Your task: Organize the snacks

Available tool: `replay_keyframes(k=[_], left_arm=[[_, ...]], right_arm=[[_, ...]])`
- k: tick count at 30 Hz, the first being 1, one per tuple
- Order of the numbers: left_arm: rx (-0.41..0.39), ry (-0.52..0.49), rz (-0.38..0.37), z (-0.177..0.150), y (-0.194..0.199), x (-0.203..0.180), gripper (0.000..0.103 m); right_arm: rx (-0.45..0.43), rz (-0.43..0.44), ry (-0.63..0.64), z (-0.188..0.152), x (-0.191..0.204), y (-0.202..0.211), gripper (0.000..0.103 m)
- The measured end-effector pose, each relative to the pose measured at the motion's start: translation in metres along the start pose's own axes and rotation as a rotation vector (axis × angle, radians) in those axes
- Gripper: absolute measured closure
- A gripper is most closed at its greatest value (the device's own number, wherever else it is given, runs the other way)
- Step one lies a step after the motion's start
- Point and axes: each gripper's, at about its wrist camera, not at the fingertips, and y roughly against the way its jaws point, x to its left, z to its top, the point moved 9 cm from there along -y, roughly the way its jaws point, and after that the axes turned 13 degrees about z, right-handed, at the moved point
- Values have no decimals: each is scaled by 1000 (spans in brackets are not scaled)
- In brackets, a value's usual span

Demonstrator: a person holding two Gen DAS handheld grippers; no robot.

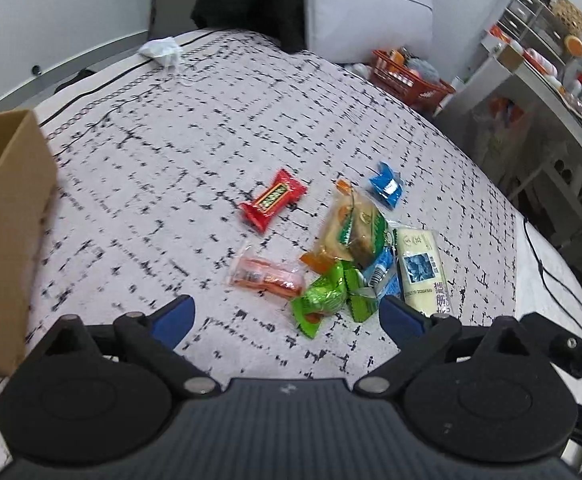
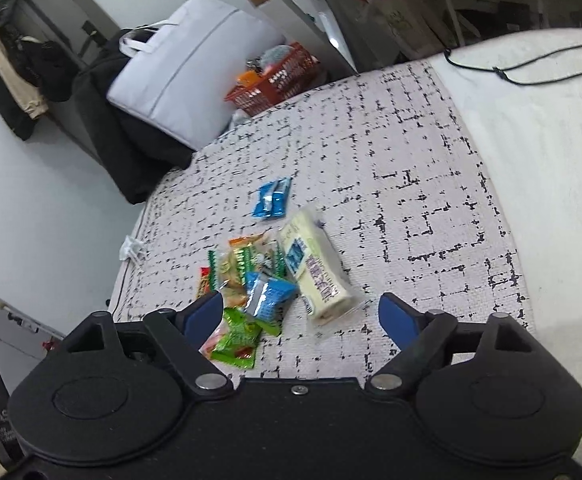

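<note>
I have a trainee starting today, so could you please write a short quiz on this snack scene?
1. True or false: the left claw is shut on a snack.
2. Which packet lies apart from the pile: A the red candy packet, B the cream packet?
3. What stands at the left edge of the left wrist view?

Key: 1 false, both claws open, the right claw too. 2 A. 3 the cardboard box.

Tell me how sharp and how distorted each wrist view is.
Left wrist view: strong fisheye bend, the cardboard box bulges at the edge, the red snack packet is slightly soft. Right wrist view: same curvature, mild blur on the cream packet, even indoor light, no glare.
</note>
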Motion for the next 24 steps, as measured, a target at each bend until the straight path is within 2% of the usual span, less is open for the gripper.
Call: replay_keyframes(k=[8,12,19,24], left_arm=[[29,-31,-38,1,-29,-17,22],[55,-38,-71,-2,-42,-26,27],[82,-54,-84,-4,-61,-34,38],[95,-55,-80,-8,-70,-32,66]], right_arm=[[19,-42,-37,-6,-16,-24,35],[31,-80,-14,-8,-20,-33,36],[37,-102,-14,-12,-24,-47,36],[37,-120,-12,-14,-27,-55,36]])
